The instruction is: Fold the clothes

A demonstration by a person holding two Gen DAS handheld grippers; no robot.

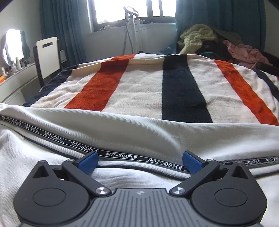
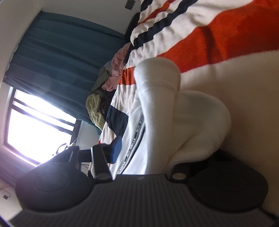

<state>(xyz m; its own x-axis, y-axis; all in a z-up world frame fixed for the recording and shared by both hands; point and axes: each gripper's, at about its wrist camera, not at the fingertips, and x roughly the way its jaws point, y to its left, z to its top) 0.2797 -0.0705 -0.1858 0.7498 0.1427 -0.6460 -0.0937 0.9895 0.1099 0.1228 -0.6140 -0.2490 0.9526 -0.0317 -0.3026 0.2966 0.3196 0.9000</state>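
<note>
Left gripper (image 1: 140, 162) gapes over the white garment (image 1: 122, 129); right gripper (image 2: 150, 150) loosely straddles a bunched fold, which might slip.

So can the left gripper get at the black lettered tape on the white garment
Probably yes: the left gripper is open right over the black lettered tape on the white garment, with nothing between.

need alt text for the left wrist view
The left hand-held gripper, open, hovers over a white garment with a black "NOT-SIMPLE" tape strip, lying on a striped blanket. Behind are a clothes pile, teal curtains and a bright window.
</note>
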